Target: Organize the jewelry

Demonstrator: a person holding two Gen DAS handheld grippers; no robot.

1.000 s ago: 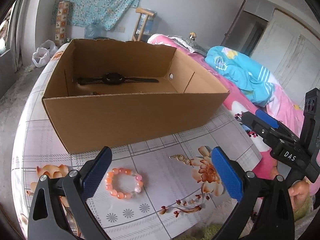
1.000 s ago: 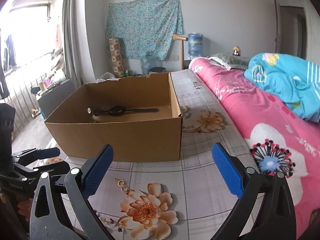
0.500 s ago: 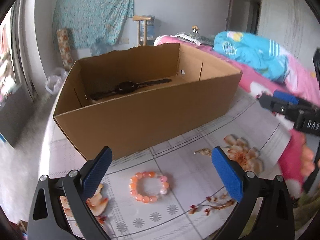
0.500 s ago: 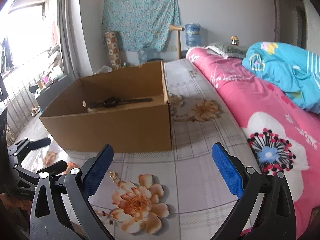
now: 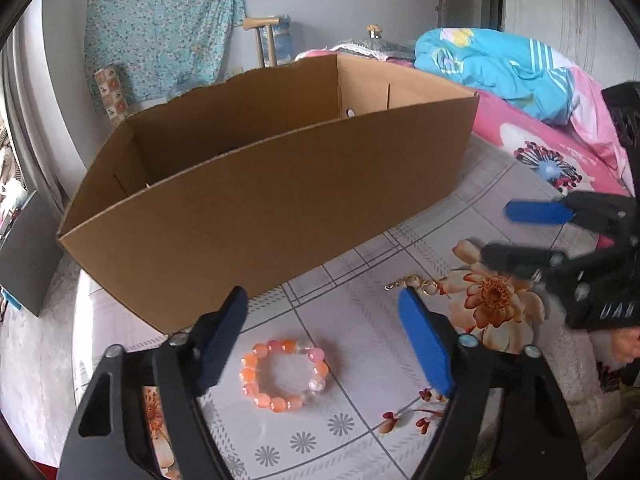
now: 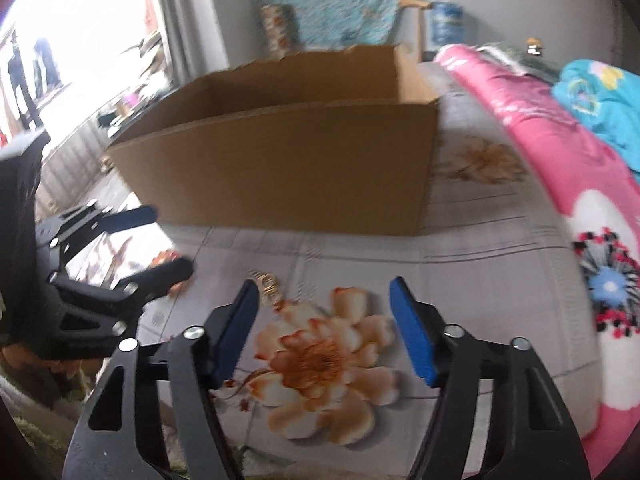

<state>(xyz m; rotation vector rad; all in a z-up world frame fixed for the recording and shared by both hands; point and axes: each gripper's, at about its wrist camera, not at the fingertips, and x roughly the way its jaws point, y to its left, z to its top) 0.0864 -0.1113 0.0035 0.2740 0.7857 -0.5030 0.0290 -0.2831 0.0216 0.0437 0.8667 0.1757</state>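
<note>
An orange and pink bead bracelet [image 5: 285,373] lies on the flowered tablecloth, right between and below my open left gripper [image 5: 322,326]. A small gold chain [image 5: 414,282] lies just beyond the left gripper's right finger; in the right wrist view it [image 6: 267,283] lies by the left finger of my open, empty right gripper [image 6: 324,312]. The open cardboard box [image 5: 256,200] stands behind both; its floor is hidden. The right gripper [image 5: 532,232] shows at the right of the left wrist view, and the left gripper [image 6: 160,240] at the left of the right wrist view.
The tablecloth [image 6: 480,280] covers the table. A bed with a pink flowered quilt [image 6: 580,184] and a blue blanket [image 5: 500,68] runs along the right. A wooden chair [image 5: 264,40] and a patterned cloth hang by the far wall.
Both grippers have dropped lower and closer to the table, so the box's inside and the watch in it are hidden. The left gripper now straddles the bracelet; the right has neared the gold chain.
</note>
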